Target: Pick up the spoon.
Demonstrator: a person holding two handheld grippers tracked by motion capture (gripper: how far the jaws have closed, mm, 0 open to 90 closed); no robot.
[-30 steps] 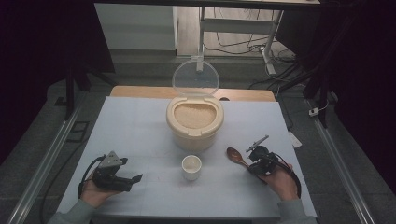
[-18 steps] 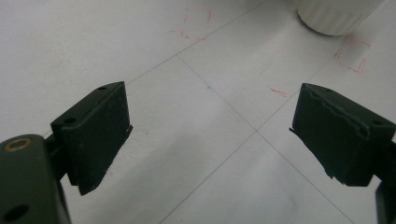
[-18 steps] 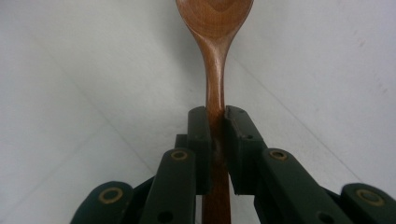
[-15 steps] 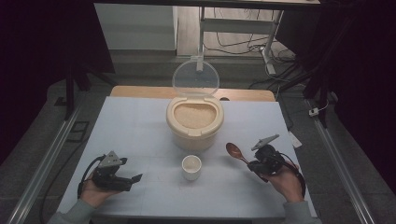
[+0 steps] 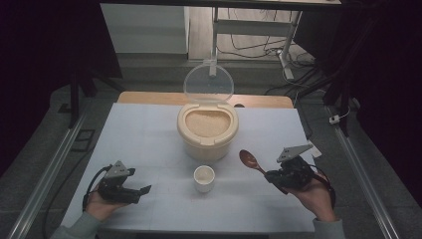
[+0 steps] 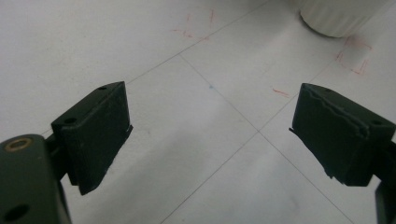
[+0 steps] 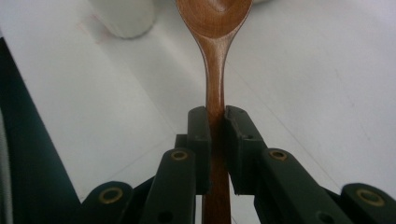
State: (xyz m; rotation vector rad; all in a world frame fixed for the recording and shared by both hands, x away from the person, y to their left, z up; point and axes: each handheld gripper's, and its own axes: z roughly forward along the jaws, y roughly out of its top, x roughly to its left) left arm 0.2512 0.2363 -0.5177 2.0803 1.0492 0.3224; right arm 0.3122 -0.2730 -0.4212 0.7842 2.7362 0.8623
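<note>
The right gripper (image 5: 271,175) is clamping the handle of a brown wooden spoon (image 5: 250,161), and in the right gripper view its two black jaws are pressing on either side of that handle (image 7: 215,116), with the spoon's bowl reaching out ahead of them. Taking the small white cup (image 5: 204,178) as the landmark, the spoon is sitting to the right of the cup and apart from it, its bowl pointing up and left toward the cream rice container (image 5: 207,130) that is standing just behind the cup. That container is showing pale grain inside, and its clear round lid (image 5: 208,83) is standing upright at the back, well behind the cup. The left gripper (image 5: 142,189) is resting to the left of the cup, near the front edge of the white table (image 5: 144,134), with a hand wrapped around its body. In the left gripper view its jaws are standing wide apart with nothing between them, bare tabletop lying in the gap, and the cup's ribbed base (image 6: 338,18) is showing ahead and to the right of them.
</note>
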